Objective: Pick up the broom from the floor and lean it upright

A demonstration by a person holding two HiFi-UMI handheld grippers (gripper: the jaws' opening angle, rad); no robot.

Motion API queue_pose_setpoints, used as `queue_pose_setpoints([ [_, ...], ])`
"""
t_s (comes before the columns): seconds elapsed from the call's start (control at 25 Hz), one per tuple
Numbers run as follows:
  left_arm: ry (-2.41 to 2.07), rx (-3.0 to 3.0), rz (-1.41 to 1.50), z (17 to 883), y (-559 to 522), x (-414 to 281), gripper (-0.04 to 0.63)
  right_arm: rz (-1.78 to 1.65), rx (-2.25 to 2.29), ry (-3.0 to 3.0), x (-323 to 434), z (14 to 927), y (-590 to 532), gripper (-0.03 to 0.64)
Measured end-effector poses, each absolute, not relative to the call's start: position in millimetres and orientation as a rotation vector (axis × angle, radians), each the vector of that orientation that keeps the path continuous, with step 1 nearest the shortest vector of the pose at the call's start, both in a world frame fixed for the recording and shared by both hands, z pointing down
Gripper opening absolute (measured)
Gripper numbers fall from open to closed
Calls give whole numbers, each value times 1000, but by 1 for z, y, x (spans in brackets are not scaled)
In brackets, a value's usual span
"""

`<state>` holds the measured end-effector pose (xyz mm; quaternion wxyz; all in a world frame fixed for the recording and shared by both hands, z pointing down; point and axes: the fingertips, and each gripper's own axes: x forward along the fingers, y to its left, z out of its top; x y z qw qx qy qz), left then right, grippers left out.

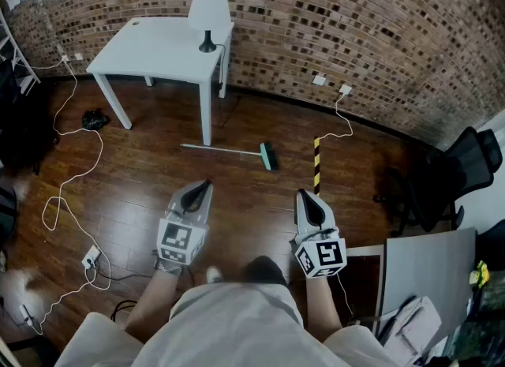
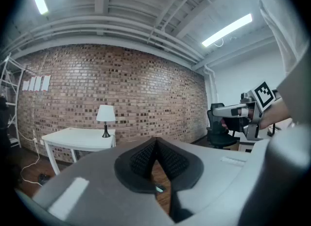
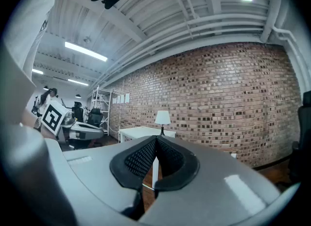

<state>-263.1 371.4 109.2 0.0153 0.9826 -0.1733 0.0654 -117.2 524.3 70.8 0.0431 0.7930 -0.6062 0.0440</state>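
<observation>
Wooden floor (image 1: 245,200) bears one broom (image 1: 225,150), one table (image 1: 158,46) with one lamp (image 1: 209,9); left gripper (image 1: 207,185), right gripper (image 1: 303,193) clenched empty

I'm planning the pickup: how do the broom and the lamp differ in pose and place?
The broom lies flat on the wood floor; the lamp stands upright on the white table. The broom has a green head; the lamp has a white shade and dark base.

Loft-style office room: brick wall (image 1: 355,26), wood floor (image 1: 252,184), white table (image 1: 158,46), lamp (image 1: 209,9), office chair (image 1: 465,164), tube lights (image 2: 228,28).
</observation>
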Motion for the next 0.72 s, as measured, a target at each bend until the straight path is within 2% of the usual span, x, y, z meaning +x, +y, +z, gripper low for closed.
queue_pose_setpoints([
  [0.36, -566, 3042, 227, 128, 320, -233, 2, 135, 2419, -1879, -76, 86, 474, 12],
  [0.52, -608, 3028, 273, 143, 283, -200, 2, 133, 2405, -1915, -28, 101, 432, 12],
  [0.72, -654, 3015, 188, 134, 227, -126, 2, 115, 2352, -1987, 56, 110, 357, 12],
])
